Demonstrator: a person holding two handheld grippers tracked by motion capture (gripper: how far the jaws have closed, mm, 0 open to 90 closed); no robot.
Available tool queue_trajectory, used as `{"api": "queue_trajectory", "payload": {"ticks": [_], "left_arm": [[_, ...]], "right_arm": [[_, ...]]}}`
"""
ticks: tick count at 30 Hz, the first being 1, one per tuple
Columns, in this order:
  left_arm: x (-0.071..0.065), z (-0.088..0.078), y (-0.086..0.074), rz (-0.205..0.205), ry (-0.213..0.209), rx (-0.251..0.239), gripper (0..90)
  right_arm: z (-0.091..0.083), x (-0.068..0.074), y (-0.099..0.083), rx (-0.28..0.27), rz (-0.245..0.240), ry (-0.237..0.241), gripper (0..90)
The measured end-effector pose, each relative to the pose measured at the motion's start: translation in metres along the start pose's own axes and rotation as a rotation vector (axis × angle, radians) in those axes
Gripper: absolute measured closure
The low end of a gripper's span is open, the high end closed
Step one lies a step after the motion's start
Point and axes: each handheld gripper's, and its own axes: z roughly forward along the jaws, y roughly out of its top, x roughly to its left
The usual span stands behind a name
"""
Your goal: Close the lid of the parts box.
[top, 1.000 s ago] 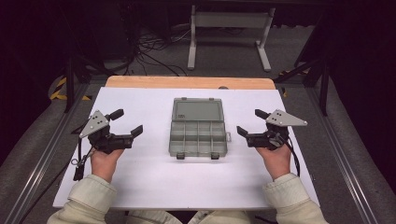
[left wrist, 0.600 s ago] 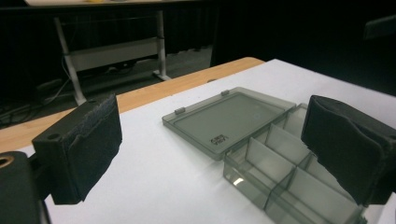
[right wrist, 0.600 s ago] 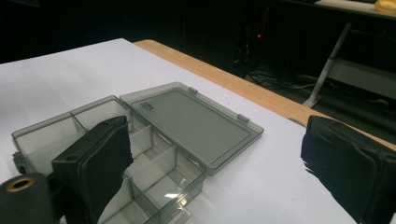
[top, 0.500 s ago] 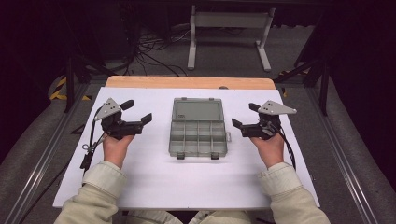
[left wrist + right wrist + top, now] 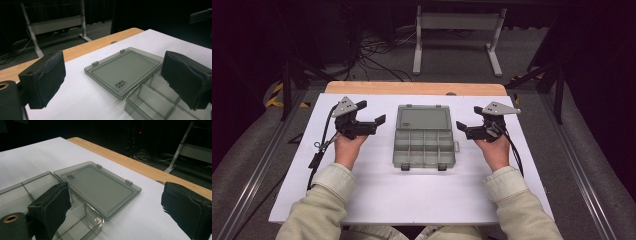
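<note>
While both tongs hover wide apart, nothing is held.
Left tongs [image 5: 371, 116]: spread, beside box.
Right tongs [image 5: 467, 121]: spread, opposite side.
Organizer box [image 5: 424, 136]: mid-surface [image 5: 377, 195], nearer far edge; lid [image 5: 123, 71] flat open.
Make: smoky clear plastic, rigid, thin dividers, rectangular.
Risk: one-sided nudge may skid the light box; pinching may flex thin walls.

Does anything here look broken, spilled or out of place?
Nothing stands out. The box lies square on the table, lid folded flat open, compartments empty. Both grippers, left and right, hover open beside it.
</note>
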Motion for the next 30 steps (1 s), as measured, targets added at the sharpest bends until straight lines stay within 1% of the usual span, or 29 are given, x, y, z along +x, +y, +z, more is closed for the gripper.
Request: {"api": "queue_trajectory", "payload": {"ticks": [1, 2, 4, 6, 8, 9, 10, 12, 13, 14, 15, 16, 17, 18, 19, 20, 21, 22, 24, 25, 26, 28, 30], "left_arm": [[0.001, 0.002, 0.000, 0.005, 0.002, 0.005, 6.5], [0.000, 0.003, -0.001, -0.004, 0.001, -0.001, 6.5], [0.001, 0.006, -0.002, -0.002, 0.001, 0.001, 6.5], [0.002, 0.009, -0.004, -0.003, -0.002, 0.024, 6.5], [0.003, 0.011, -0.006, -0.006, 0.001, 0.028, 6.5], [0.003, 0.011, -0.007, -0.007, 0.005, 0.030, 6.5], [0.003, 0.011, -0.007, -0.007, 0.006, 0.035, 7.0], [0.004, 0.011, -0.007, 0.004, -0.008, 0.049, 14.1], [0.004, 0.011, -0.007, 0.004, -0.008, 0.049, 19.3], [0.003, 0.010, -0.008, 0.007, -0.014, 0.052, 19.3], [0.002, 0.010, -0.007, 0.010, -0.024, 0.055, 26.4], [0.001, 0.010, -0.007, 0.014, -0.031, 0.060, 37.1], [-0.001, 0.009, -0.006, 0.021, -0.025, 0.073, 49.5], [-0.001, 0.009, -0.006, 0.021, -0.025, 0.073, 56.2], [-0.003, 0.008, -0.005, 0.023, -0.012, 0.081, 56.2], [-0.003, 0.008, -0.005, 0.032, -0.005, 0.085, 63.5], [-0.004, 0.008, -0.005, 0.030, -0.004, 0.098, 71.3], [-0.003, 0.008, -0.004, 0.028, -0.003, 0.115, 78.4], [-0.001, 0.009, -0.003, 0.016, -0.008, 0.132, 89.4], [0.000, 0.009, -0.002, 0.017, -0.005, 0.139, 89.8], [0.001, 0.010, 0.000, 0.012, -0.005, 0.155, 89.8], [0.001, 0.013, 0.003, 0.016, -0.009, 0.179, 89.9], [0.001, 0.016, 0.005, 0.025, -0.001, 0.204, 89.9]], "right_arm": [[0.003, 0.000, 0.000, 0.004, 0.004, 0.000, 8.5], [0.005, 0.000, -0.001, 0.005, 0.003, 0.000, 8.5], [0.011, 0.000, -0.003, 0.016, 0.005, -0.001, 8.5], [0.013, -0.001, -0.005, 0.023, 0.004, -0.001, 8.5], [0.015, -0.001, -0.006, 0.034, 0.005, -0.002, 8.6], [0.016, -0.001, -0.006, 0.038, 0.007, -0.001, 9.5], [0.016, -0.001, -0.006, 0.040, 0.003, -0.001, 12.4], [0.014, -0.002, -0.006, 0.044, 0.000, 0.021, 28.6], [0.013, -0.003, -0.006, 0.046, -0.006, 0.026, 36.3], [0.013, -0.003, -0.006, 0.046, -0.006, 0.026, 36.3], [0.011, -0.003, -0.005, 0.051, -0.015, 0.019, 44.4], [0.010, -0.003, -0.005, 0.052, -0.017, 0.022, 54.5], [0.008, -0.003, -0.003, 0.048, -0.024, 0.015, 67.3], [0.008, -0.003, -0.003, 0.048, -0.024, 0.015, 67.3], [0.007, -0.004, -0.003, 0.047, -0.017, 0.022, 73.5], [0.007, -0.004, -0.002, 0.052, -0.012, 0.020, 80.4], [0.008, -0.005, -0.001, 0.059, -0.012, 0.014, 85.1], [0.008, -0.005, 0.000, 0.063, -0.009, 0.015, 88.7], [0.010, -0.006, 0.001, 0.072, -0.002, 0.013, 90.0], [0.012, -0.008, 0.002, 0.085, 0.009, 0.019, 90.0], [0.012, -0.008, 0.002, 0.085, 0.009, 0.019, 90.0], [0.014, -0.010, 0.004, 0.107, 0.003, 0.021, 90.0], [0.016, -0.012, 0.007, 0.128, -0.005, 0.021, 90.0]]}}
